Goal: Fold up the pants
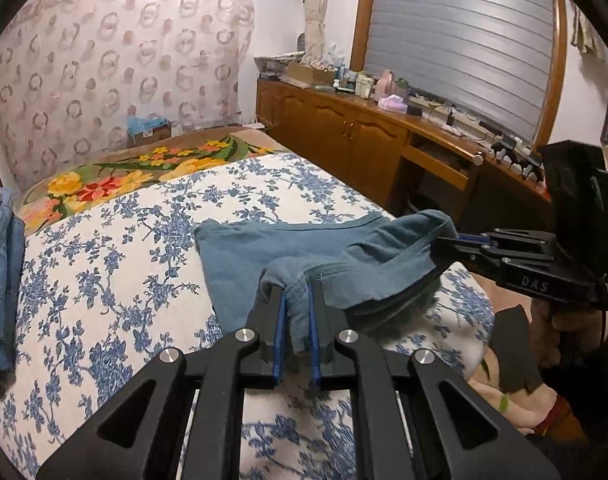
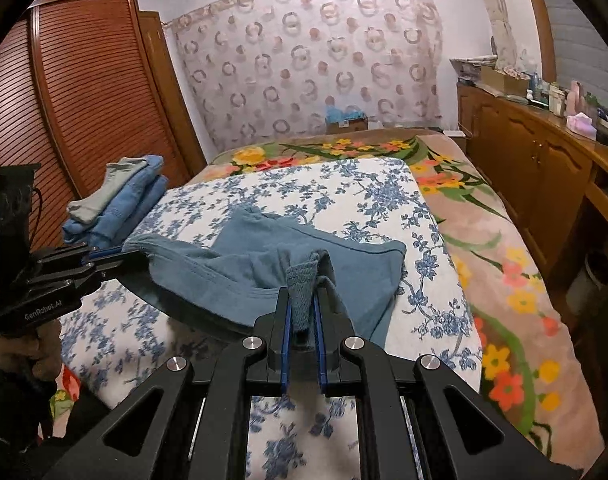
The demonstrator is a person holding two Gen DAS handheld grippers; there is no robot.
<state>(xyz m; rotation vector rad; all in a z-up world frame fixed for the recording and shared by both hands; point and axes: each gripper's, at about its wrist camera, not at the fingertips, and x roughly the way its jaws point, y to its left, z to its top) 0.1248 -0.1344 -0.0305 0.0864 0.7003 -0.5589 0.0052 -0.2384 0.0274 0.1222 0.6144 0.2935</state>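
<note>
Teal-blue pants (image 1: 264,252) lie on the bed's blue-flowered white sheet (image 1: 104,280), their near edge lifted off it. My left gripper (image 1: 298,300) is shut on one bunched corner of that edge. My right gripper (image 2: 303,304) is shut on the other corner, a ribbed cuff of the pants (image 2: 344,264). In the left wrist view the right gripper (image 1: 444,242) comes in from the right, pinching the cloth. In the right wrist view the left gripper (image 2: 120,254) comes in from the left, doing the same. The lifted edge sags between them.
A stack of folded blue and grey clothes (image 2: 116,200) sits at the bed's left side beside a wooden slatted wardrobe (image 2: 76,92). A flowered blanket (image 2: 504,248) covers the bed's far end and right side. A cluttered wooden sideboard (image 1: 364,128) runs along the right wall.
</note>
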